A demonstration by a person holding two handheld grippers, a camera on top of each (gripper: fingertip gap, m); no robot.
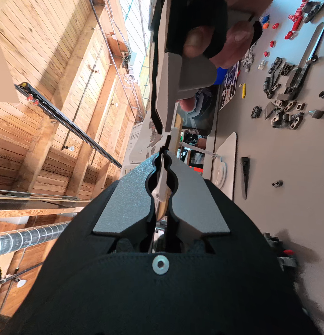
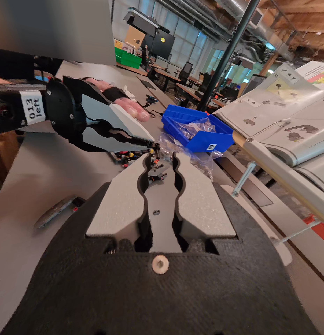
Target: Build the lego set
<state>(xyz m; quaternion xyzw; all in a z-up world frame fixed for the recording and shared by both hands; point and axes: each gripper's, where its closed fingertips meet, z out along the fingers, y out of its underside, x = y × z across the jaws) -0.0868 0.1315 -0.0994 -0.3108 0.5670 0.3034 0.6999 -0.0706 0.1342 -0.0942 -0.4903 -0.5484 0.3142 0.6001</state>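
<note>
L gripper (image 2: pixel 151 143) is pinched tight on a small black connector piece (image 2: pixel 153 145), held up in the air just ahead of the R gripper (image 2: pixel 161 155). R's jaws are spread w/ nothing between them. Loose grey and red parts (image 1: pixel 282 112) lie on the table (image 2: pixel 48 172); a blue bin (image 2: pixel 203 137) w/ plastic bags sits near. No assembled result visible.
</note>
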